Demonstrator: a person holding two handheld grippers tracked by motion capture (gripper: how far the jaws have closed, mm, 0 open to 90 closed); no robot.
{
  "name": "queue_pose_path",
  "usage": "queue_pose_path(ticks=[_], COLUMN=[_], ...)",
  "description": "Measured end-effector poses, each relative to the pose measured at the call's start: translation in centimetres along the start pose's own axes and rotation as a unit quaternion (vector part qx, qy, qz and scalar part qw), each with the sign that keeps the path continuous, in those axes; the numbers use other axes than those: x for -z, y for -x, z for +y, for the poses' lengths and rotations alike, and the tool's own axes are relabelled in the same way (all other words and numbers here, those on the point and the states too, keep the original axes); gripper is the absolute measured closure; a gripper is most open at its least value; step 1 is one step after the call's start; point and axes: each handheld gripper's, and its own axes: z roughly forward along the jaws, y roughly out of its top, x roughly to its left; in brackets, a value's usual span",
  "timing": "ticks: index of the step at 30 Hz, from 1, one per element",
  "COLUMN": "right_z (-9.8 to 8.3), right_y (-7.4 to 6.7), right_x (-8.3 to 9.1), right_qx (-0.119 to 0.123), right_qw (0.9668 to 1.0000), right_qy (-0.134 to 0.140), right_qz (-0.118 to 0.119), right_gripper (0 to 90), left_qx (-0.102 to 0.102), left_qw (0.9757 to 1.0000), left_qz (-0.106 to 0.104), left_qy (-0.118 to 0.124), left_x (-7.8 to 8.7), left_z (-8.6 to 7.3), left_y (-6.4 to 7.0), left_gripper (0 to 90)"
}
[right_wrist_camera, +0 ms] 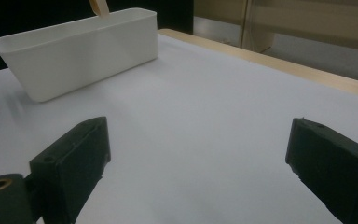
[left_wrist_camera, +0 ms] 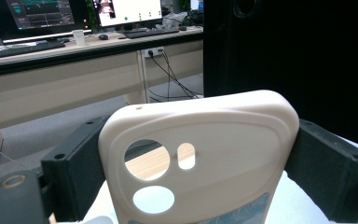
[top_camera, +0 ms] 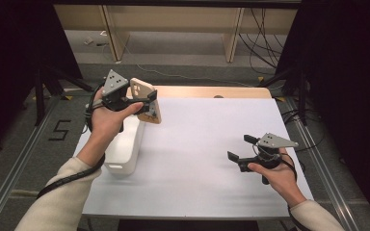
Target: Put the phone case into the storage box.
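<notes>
While upright, the phone case sits clamped between the left tool's jaws.

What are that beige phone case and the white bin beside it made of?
The phone case looks like soft matte silicone or rubbery plastic: rounded edges, no glare, moulded camera holes. The bin seems thin, rigid white plastic with a smooth, slightly satin wall.

The beige phone case, camera cutouts showing, stood upright, clamped by its edges just above the white bin.
</notes>
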Motion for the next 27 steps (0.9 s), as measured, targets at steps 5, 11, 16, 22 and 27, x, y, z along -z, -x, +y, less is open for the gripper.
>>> queue_pose_path(ticks=[5,11,16,22,27], right_z=[0.0,0.0,0.0,0.0,-0.1], right_y=[0.0,0.0,0.0,0.0,0.0], right_x=[0.0,0.0,0.0,0.0,0.0], right_qx=[-0.001,-0.002,-0.002,-0.003,-0.003], right_qw=[1.0,1.0,1.0,1.0,1.0], right_qy=[-0.001,-0.001,-0.001,-0.001,-0.002], right_qz=[0.0,-0.001,-0.001,-0.002,-0.002], right_gripper=[7.3,7.3,7.3,7.3,7.4], left_qx=[0.001,0.003,0.004,0.004,0.004], left_qw=[1.0,1.0,0.9999,0.9998,0.9997], left_qz=[0.004,0.009,0.012,0.02,0.025], left_qy=[-0.001,-0.002,-0.003,-0.002,-0.004], left_x=[0.2,0.3,0.5,0.7,0.8], left_z=[-0.1,-0.2,-0.3,-0.3,-0.4], left_y=[-0.3,-0.7,-1.0,-1.4,-1.8], left_gripper=[11.0,11.0,11.0,11.0,11.0])
